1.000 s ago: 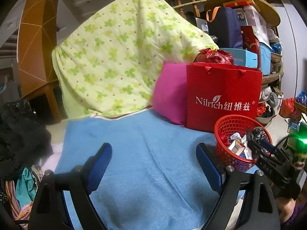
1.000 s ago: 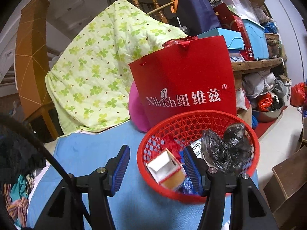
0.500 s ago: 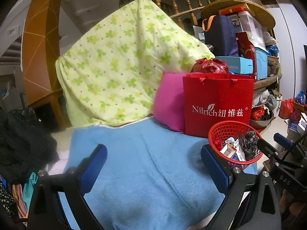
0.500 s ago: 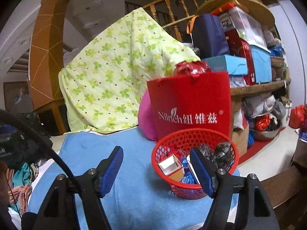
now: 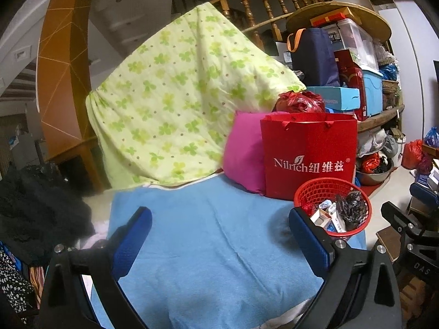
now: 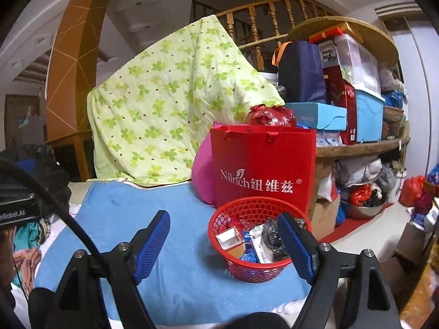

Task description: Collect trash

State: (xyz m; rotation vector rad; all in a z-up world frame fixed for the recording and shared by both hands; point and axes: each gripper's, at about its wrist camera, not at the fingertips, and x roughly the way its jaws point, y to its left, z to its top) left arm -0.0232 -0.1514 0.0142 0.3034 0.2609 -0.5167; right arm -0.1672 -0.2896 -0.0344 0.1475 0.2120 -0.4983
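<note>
**Technician A:** What is shown in the left wrist view?

**Technician B:** The left gripper is seen with its jaws spread wide and nothing held between them. Only the blue terry-cloth towel lies below and ahead of it. The red plastic mesh basket is located ahead and to the right, just past the right-hand finger. Trash is seen inside it: a crumpled black plastic bag and small cardboard cartons. No loose trash is visible on the towel.

**Technician A:** And the right wrist view?

**Technician B:** The right gripper is likewise presented wide open and empty. The basket sits directly ahead, partly between the fingers, nearer the right one. The red paper gift bag with white lettering stands just behind the basket; whether they touch cannot be told.

**Technician A:** What faults are to be expected?

**Technician B:** It is judged that the basket is light and rests near the towel's right edge, with floor beyond. If the rim is struck by a finger, the basket could be tipped or pushed off and the contents spilled. If the towel is snagged and dragged, the same result could follow. The basket mesh could also be caught by a closing finger.
</note>
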